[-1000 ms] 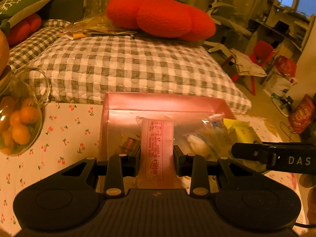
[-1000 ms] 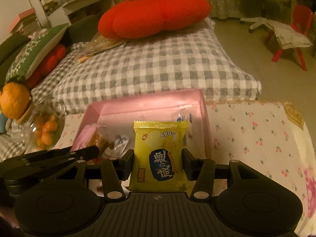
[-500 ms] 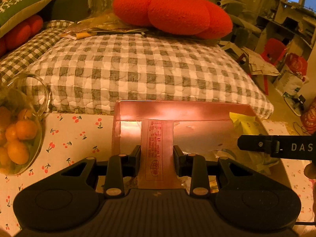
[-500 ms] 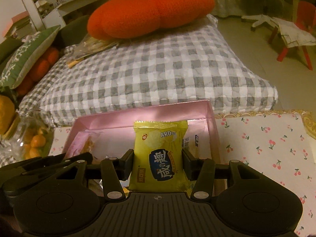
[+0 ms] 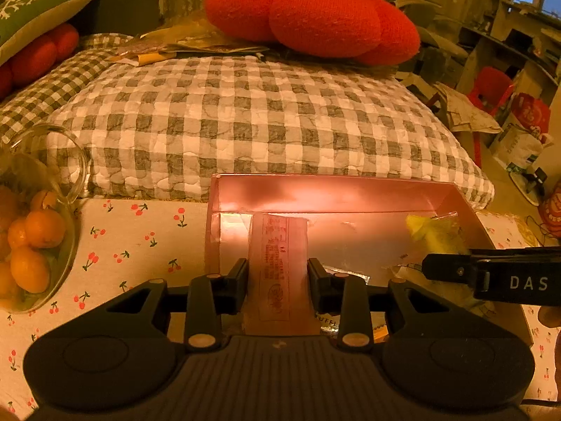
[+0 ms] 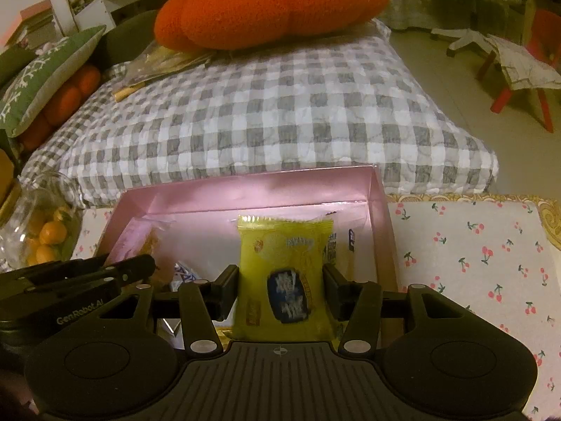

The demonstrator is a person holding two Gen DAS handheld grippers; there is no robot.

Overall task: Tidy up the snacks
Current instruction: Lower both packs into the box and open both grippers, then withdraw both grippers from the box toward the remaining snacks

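Observation:
An open pink box [image 5: 333, 180] [image 6: 245, 182] lies on the cherry-print cloth. My left gripper [image 5: 278, 273] holds a pink snack packet [image 5: 278, 245] upright over the box's left part. Its jaws are opening, and the pads still touch the packet's sides. My right gripper [image 6: 282, 280] is shut on a yellow snack packet [image 6: 284, 270] over the box's right part. That yellow packet [image 5: 434, 231] and the right gripper [image 5: 441, 266] also show in the left wrist view. The left gripper [image 6: 133, 266] reaches in from the left in the right wrist view.
Several other wrapped snacks [image 6: 182, 273] lie in the box. A glass jar of small oranges [image 5: 35, 231] stands left of it. Behind the box lie a grey checked cushion [image 5: 263, 122] and a red plush cushion [image 5: 308, 21]. Bare cherry-print cloth [image 6: 473, 256] extends to the right.
Both grippers have come forward and down over the pink box with their packets. The box's far wall and floor now fill more of both views.

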